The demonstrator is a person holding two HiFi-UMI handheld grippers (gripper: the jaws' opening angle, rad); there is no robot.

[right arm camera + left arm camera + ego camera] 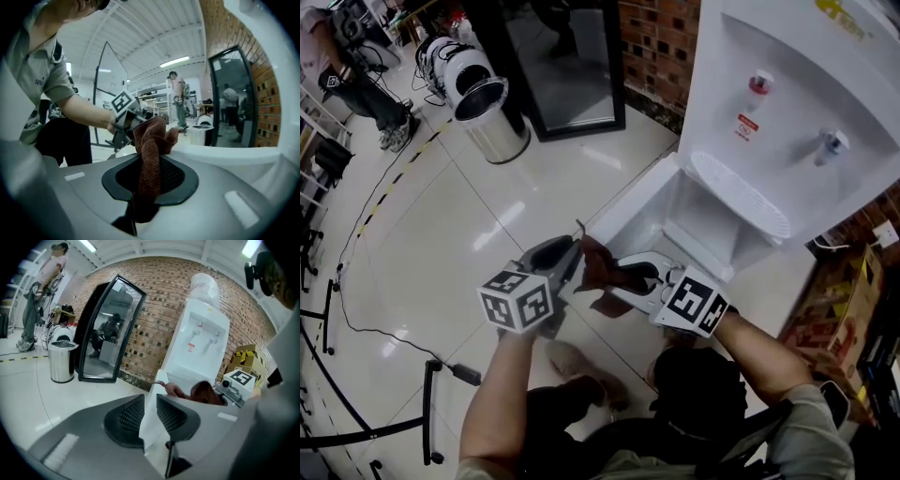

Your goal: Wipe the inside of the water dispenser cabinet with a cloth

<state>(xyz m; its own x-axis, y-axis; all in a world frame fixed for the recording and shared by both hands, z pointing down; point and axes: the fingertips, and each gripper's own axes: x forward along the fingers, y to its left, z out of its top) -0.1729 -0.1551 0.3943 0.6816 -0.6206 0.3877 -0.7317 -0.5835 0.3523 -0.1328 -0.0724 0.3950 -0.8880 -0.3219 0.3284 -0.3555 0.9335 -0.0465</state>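
The white water dispenser (787,103) stands at the right with its lower cabinet (703,211) open and the door (628,206) swung out to the left. In front of the opening, my right gripper (628,278) is shut on a brown cloth (605,272); the cloth (150,140) hangs pinched between its pads and bunches above them. My left gripper (567,261) is right beside the cloth, jaws a little apart. In the left gripper view that gripper (150,413) has nothing in the narrow gap, and the cloth (206,392) lies just beyond its tips.
A steel bin (492,117) and a black-framed glass panel (562,56) stand at the back against the brick wall (661,37). Cardboard boxes (853,300) sit at the right. Cables (356,319) run over the tiled floor at the left. A person (347,66) stands far left.
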